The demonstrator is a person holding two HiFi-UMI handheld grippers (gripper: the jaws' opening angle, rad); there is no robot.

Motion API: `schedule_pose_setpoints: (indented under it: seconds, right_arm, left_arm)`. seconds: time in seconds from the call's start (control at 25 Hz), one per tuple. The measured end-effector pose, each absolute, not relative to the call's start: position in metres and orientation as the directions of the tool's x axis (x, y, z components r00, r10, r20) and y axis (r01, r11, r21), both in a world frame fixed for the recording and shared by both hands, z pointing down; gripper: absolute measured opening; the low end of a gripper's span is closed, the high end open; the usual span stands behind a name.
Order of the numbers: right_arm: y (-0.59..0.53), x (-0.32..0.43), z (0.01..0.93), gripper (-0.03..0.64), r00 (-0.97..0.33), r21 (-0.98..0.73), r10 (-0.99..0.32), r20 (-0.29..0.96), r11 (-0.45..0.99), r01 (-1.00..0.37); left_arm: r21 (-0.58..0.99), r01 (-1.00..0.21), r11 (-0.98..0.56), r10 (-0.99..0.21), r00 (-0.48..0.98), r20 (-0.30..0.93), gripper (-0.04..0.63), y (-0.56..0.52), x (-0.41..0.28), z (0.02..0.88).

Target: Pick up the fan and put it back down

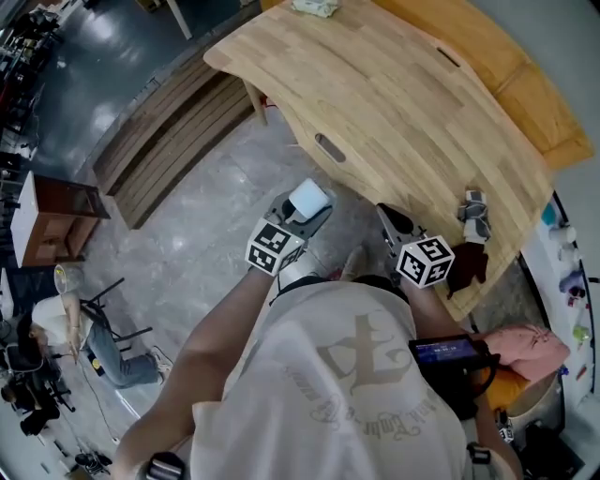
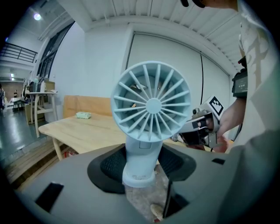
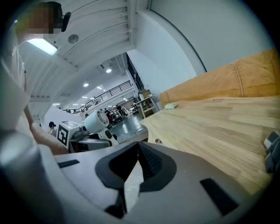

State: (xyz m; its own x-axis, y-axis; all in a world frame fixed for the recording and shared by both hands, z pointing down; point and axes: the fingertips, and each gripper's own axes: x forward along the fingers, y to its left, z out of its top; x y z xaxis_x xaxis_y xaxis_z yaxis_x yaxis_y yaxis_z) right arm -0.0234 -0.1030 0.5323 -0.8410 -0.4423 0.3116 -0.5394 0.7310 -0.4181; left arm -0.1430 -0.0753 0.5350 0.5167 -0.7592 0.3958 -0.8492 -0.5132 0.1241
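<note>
A pale blue hand fan [image 2: 152, 103] stands upright between the jaws of my left gripper [image 2: 141, 161], which is shut on its handle. The round grille faces the camera. In the head view the fan [image 1: 308, 199] is held in the air over the grey floor, just off the wooden table's [image 1: 403, 103] near edge, at the tip of the left gripper [image 1: 302, 214]. My right gripper [image 1: 390, 219] hangs beside it to the right with nothing in it. Its dark pads [image 3: 151, 161] meet at the tip in the right gripper view, where the fan [image 3: 96, 121] shows at the left.
A small grey and white object [image 1: 474, 217] and a dark maroon one [image 1: 467, 265] lie at the table's near right edge. A green packet [image 1: 315, 7] sits at the far end. A pink cloth [image 1: 530, 347] lies to the right, below the table.
</note>
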Motion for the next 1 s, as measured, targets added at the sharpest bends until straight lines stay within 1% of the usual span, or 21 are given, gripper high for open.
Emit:
schedule_pose_setpoints:
  seconds: [0.36,1.0]
  right_arm:
    - [-0.061,-0.057,0.511,0.015,-0.864,-0.409,-0.419,0.279,0.762,-0.501]
    - [0.006,-0.07,0.522,0.014,-0.851,-0.415,-0.419,0.316,0.746,-0.521]
  left_arm:
    - [0.179,-0.864,-0.472,-0.787,0.504,0.357,0.236,-0.01,-0.167,0.524]
    - [0.176,-0.836,-0.519,-0.758,0.546,0.358,0.236,0.066,-0.178,0.525]
